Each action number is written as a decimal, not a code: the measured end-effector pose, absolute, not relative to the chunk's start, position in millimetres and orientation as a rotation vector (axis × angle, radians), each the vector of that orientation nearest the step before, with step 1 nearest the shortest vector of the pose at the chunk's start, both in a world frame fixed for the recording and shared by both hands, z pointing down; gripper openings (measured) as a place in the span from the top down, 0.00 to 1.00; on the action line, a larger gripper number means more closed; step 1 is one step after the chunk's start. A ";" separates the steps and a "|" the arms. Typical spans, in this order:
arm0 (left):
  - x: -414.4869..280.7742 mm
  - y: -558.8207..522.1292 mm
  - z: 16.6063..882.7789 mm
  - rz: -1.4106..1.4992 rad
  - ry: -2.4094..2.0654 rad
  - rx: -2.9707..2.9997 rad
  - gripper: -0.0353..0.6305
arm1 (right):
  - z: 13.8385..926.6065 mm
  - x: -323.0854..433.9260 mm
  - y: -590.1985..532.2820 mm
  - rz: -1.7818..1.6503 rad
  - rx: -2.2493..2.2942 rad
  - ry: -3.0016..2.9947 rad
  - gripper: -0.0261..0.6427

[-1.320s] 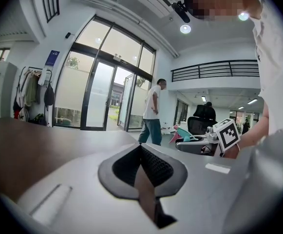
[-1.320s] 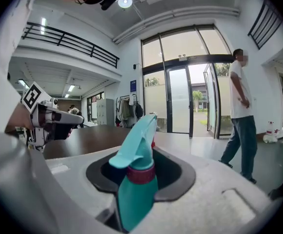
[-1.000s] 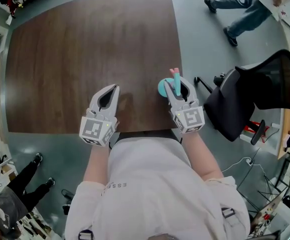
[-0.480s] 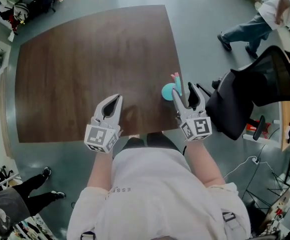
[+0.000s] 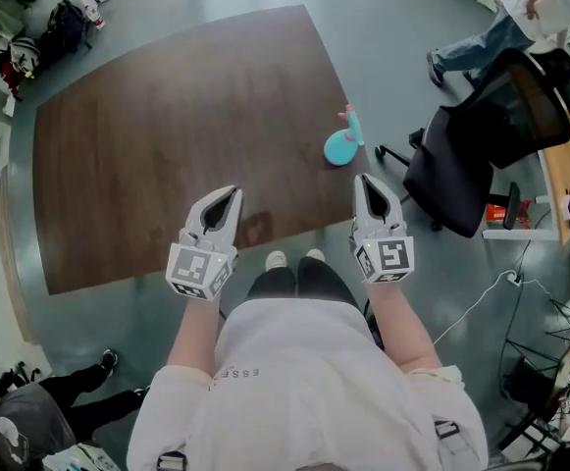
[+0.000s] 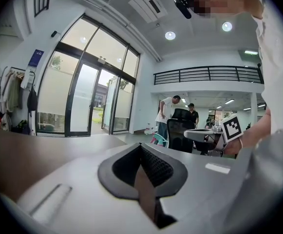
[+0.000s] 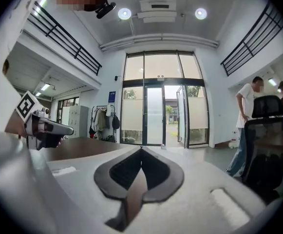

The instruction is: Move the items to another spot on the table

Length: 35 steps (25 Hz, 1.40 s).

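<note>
Head view: shirt print [image 5: 235,372] reads "ESSE", the rest illegible. The teal-and-pink item [image 5: 340,146] rests at the counter's [image 5: 167,135] 3 o'clock edge, apart from the right tool [image 5: 366,183] and at its 12 o'clock. That tool's jaws have just been closing and meet empty. Left tool [image 5: 229,197] jaws are together and empty, and both tools are held near level at the 6 o'clock side.

The table [image 5: 167,135] is dark brown with a streaky wood grain. The small item [image 5: 339,148] is turquoise with a pink part. The left gripper [image 5: 230,193] and right gripper [image 5: 364,179] are pale grey-white, with black pads [image 6: 156,167] and black-and-white square markers on each cube [image 5: 199,269]. The floor [image 5: 383,27] is dull grey-green, the office chair [image 5: 481,135] black, and the person's shirt [image 5: 304,381] white.
</note>
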<state>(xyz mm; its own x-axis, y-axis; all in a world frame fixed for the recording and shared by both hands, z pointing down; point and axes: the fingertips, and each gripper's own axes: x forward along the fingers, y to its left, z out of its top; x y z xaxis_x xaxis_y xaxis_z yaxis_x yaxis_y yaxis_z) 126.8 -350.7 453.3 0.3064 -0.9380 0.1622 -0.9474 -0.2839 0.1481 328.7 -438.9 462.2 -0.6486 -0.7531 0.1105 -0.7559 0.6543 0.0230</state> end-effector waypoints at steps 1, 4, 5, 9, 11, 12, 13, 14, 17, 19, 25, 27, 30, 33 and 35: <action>128.9 -344.0 454.1 0.070 -1.735 2.360 0.94 | 464.3 328.5 -430.2 0.040 1.246 -2.755 0.97; 138.2 -320.7 454.2 0.070 -1.732 2.373 0.93 | 469.1 328.5 -406.8 0.067 1.207 -2.763 0.97; 140.3 -311.9 453.8 0.067 -1.735 2.373 0.94 | 470.0 327.5 -398.3 0.072 1.191 -2.769 0.97; 146.4 -273.3 449.3 0.042 -1.779 2.348 0.94 | 470.6 321.9 -359.2 0.069 1.094 -2.804 0.97; 155.1 -250.1 447.1 0.040 -1.788 2.343 0.93 | 467.5 320.8 -338.3 0.056 1.038 -2.819 0.97; 161.5 -237.1 446.6 0.047 -1.787 2.346 0.94 | 465.0 321.3 -327.6 0.044 1.015 -2.824 0.97; 168.4 -224.1 446.6 0.056 -1.785 2.349 0.94 | 462.8 322.6 -317.3 0.030 1.000 -2.827 0.97; 175.1 -211.5 447.1 0.061 -1.786 2.347 0.94 | 461.5 325.0 -307.9 0.017 0.993 -2.824 0.97; 192.8 -175.8 450.3 0.053 -1.810 2.315 0.94 | 463.5 337.7 -282.3 0.001 0.994 -2.802 0.97; 201.9 -151.0 453.3 0.059 -1.826 2.293 0.94 | 466.8 344.9 -263.3 0.014 0.979 -2.804 0.97; 184.9 -80.2 450.1 0.058 -1.955 2.160 0.94 | 473.7 333.1 -205.9 0.085 0.863 -2.841 0.97; 173.9 -61.3 446.8 0.059 -2.002 2.125 0.93 | 476.0 322.9 -188.5 0.100 0.815 -2.847 0.97; 155.2 -36.5 444.6 0.065 -2.057 2.090 0.94 | 477.7 304.7 -165.7 0.106 0.762 -2.856 0.97; 133.4 -12.8 444.1 0.060 -2.073 2.081 0.94 | 475.5 283.1 -144.2 0.098 0.743 -2.864 0.97; 118.5 1.6 442.3 0.056 -2.071 2.088 0.93 | 473.4 268.5 -131.1 0.089 0.745 -2.863 0.97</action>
<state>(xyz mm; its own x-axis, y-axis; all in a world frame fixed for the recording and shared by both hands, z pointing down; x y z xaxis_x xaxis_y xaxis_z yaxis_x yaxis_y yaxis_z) 118.5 1.6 442.3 0.0180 -0.9858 0.1669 -0.9934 0.0013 0.1147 268.5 -131.1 473.4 -0.8578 -0.4774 0.1905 -0.4883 0.8726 -0.0119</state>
